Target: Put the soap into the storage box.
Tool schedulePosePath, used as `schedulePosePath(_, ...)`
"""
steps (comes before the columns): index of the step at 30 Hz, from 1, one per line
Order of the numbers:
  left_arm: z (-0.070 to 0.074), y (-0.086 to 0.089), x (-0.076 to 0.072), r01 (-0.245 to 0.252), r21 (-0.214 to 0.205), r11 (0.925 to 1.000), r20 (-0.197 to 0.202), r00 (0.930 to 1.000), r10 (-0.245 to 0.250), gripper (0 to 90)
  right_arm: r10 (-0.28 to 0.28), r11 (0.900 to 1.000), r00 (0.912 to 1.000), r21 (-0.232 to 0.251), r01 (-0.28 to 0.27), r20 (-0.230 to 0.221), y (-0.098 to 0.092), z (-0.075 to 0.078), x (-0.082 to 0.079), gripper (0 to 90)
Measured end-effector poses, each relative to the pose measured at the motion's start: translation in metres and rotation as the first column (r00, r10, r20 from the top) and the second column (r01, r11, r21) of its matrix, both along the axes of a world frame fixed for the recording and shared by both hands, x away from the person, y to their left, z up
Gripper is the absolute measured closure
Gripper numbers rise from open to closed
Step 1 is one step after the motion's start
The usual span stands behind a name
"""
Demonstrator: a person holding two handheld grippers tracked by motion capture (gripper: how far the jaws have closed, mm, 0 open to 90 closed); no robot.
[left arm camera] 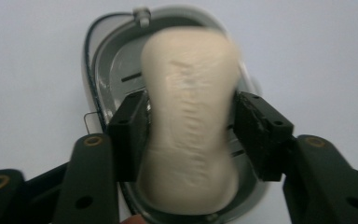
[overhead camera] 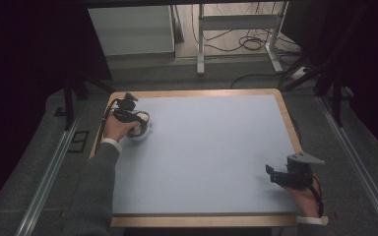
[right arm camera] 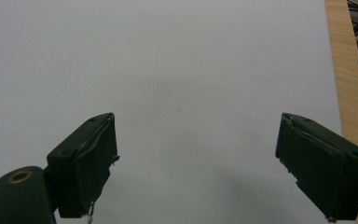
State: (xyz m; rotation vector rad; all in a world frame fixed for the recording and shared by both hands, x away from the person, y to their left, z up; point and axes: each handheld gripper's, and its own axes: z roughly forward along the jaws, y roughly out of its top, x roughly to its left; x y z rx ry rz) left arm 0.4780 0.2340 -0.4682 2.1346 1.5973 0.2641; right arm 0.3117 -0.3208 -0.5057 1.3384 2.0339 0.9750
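A wooden-edged table (overhead camera: 285, 115) carries a pale blue-grey mat (overhead camera: 211, 152) over nearly its whole top. Beyond the table's far edge stand a white metal frame (overhead camera: 200, 49) and a white cabinet (overhead camera: 133, 29), with dark cables (overhead camera: 248, 43) looped on the floor. Metal rails (overhead camera: 49, 172) run along the grey carpet (overhead camera: 24, 162) either side of the table.

— What's on the table?
— A cream bar of soap (left arm camera: 191, 121), waisted in the middle, with faint ridges down its face. It sits lengthwise over a white oval dish (left arm camera: 103, 65) with a grey slotted floor and a dark rim.
— Where do they lie?
— Near the table's far left corner (overhead camera: 140, 129), close to the left edge.
— Is the soap free?
— No, black pads press its narrow waist from both sides.
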Motion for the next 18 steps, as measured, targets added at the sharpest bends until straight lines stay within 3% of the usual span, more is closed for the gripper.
schedulePosePath(7,0.013,-0.003,-0.006,0.027,-0.031,0.9992,0.043,0.9988,-0.026,35.1,-0.001,1.0000,1.0000,-0.001,0.001,-0.002,0.000,0.000,0.000,12.3)
schedulePosePath(9,0.020,-0.005,-0.012,0.041,-0.051,0.9978,0.073,0.9966,-0.038,33.1,-0.001,1.0000,1.0000,-0.001,0.001,0.000,0.000,0.000,0.000,12.3)
schedulePosePath(13,0.025,-0.009,-0.018,0.073,-0.061,0.9955,0.095,0.9932,-0.067,29.4,0.000,1.0000,1.0000,-0.001,0.000,0.000,0.000,0.000,0.000,12.3)
schedulePosePath(15,0.028,-0.014,-0.027,0.109,-0.076,0.9912,0.129,0.9868,-0.098,28.7,0.000,1.0000,1.0000,-0.002,0.000,0.000,0.000,0.000,0.000,12.3)
schedulePosePath(18,0.026,-0.019,-0.037,0.157,-0.085,0.9839,0.149,0.9784,-0.143,27.8,0.004,1.0000,1.0000,0.000,-0.004,0.002,0.001,0.001,0.000,12.3)
